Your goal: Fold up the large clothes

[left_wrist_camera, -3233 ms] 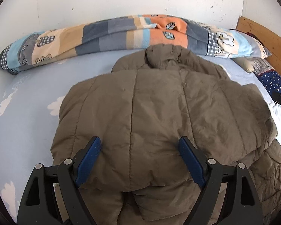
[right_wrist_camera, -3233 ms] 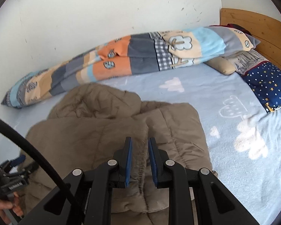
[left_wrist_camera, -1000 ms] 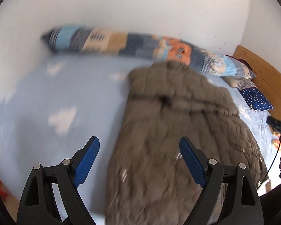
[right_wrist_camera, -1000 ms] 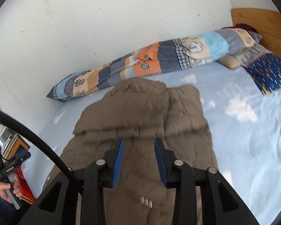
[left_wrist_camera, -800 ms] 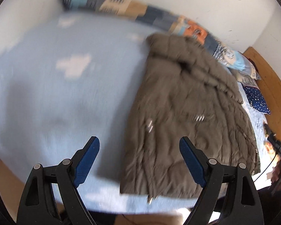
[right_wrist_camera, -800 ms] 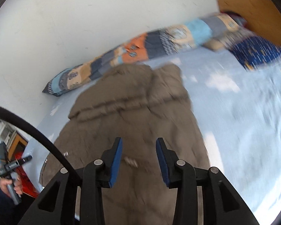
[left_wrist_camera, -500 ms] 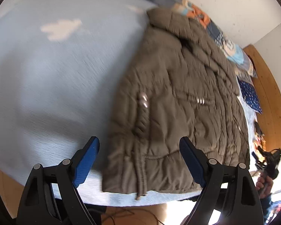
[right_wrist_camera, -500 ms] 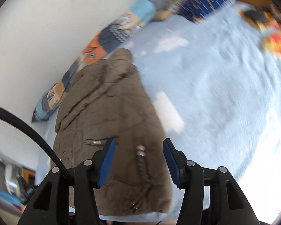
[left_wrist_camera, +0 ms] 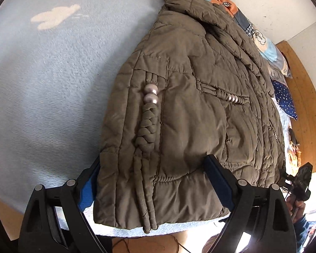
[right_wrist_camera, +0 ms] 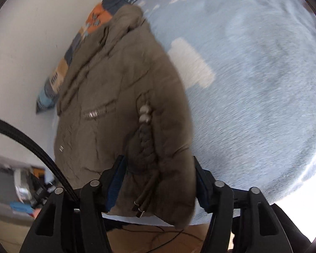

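Lying flat on the bed is one big brown puffy jacket, with its bottom edge right at the near edge of the bed and its collar pointing to the far wall. Two braided cords with shiny beads are hanging down its front, one near each side; I am counting two beads on the near cord.

Two tongs are showing. The left tongs are standing wide apart, one blue pad on each side of the jacket's near left corner, and their jaws have just been opening a bit more. The right tongs are also apart, with the jacket's right bottom corner sitting between the pads, and they have just been opening too. I cannot tell if any pad is touching the cloth.

One long patchwork blanket roll is lying along the wall behind the collar. One dark blue pillow with dots is sitting by the wooden headboard. One black cable is crossing the right view.

Lots of bare blue sheet is lying open on both sides of the jacket. Below the bed edge, the brown floor is showing.
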